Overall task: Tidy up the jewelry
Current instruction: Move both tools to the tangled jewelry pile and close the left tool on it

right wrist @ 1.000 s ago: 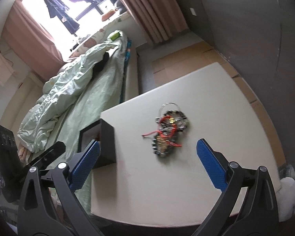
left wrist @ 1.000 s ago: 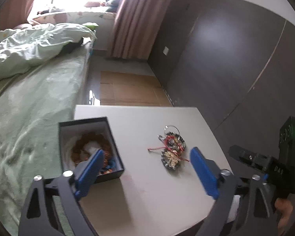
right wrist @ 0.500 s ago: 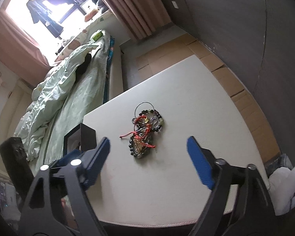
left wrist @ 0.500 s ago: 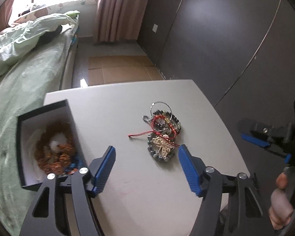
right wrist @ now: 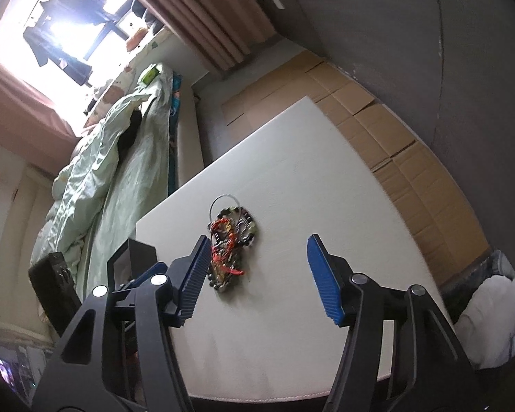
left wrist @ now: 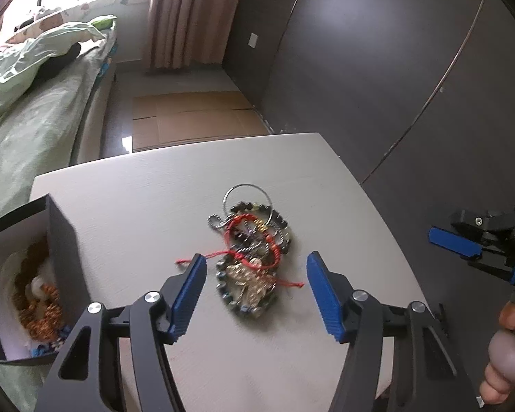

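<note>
Jewelry is the thing here, a tangled heap of it, and the left tongs (left wrist: 255,290) are the nearer pair. Their blue pads have just been closing but stand apart, nothing pinched, with the heap seen between the tips in the left wrist view; I cannot tell whether they are down at its level yet. Outward from those tips, the jewelry pile (left wrist: 252,252) lies on the white table (left wrist: 147,206), its long axis running from 12 to 6 o'clock: a thin metal ring at 12, dark beads and a red cord (left wrist: 254,247) in the middle, a gold piece nearest the tongs. At 9 o'clock stands the open box (left wrist: 63,254), beads already in it. The right tongs (right wrist: 257,274), likewise empty and just narrowed, hover farther back, the pile (right wrist: 230,243) toward their left pad at 11 o'clock. Judging by this, the left hand takes the pick.
</note>
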The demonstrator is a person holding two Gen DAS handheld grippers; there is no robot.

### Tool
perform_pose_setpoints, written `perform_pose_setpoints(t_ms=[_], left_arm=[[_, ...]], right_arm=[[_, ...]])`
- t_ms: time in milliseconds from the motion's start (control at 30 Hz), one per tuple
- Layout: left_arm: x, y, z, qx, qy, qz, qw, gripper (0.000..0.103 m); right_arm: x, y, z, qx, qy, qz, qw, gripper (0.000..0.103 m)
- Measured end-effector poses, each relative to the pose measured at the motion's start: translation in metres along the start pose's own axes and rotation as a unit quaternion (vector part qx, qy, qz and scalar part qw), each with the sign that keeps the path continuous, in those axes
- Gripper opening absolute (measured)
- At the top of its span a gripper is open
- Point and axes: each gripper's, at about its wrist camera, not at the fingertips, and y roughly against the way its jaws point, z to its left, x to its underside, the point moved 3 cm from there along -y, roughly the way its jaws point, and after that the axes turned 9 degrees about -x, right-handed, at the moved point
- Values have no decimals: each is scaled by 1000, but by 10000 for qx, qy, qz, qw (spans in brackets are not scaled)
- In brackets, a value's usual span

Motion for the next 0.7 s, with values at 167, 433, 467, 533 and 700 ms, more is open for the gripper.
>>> perform_pose_setpoints(t_ms=[167,433,467,533,700], left_arm=[[-7,-14,-11,38,-118,55,9999,58],[-17,-35,-13,152,-36,179,9997,53],[-19,-36,-13,171,-34,186,9997,51],[-23,-40,-13,191,-21,193,9996,50],[-26,-55,-14,195,-79,395,9990,47]], right_arm=[[-8,4,-13,56,-190,-63,9998,59],[-25,8,-26,54,-416,-195,9989,59],[-27,8,-27,59,-443,-215,9988,59],[-31,8,-30,74,-496,-248,9984,59],[-39,2,-31,56,-556,-261,9981,59]])
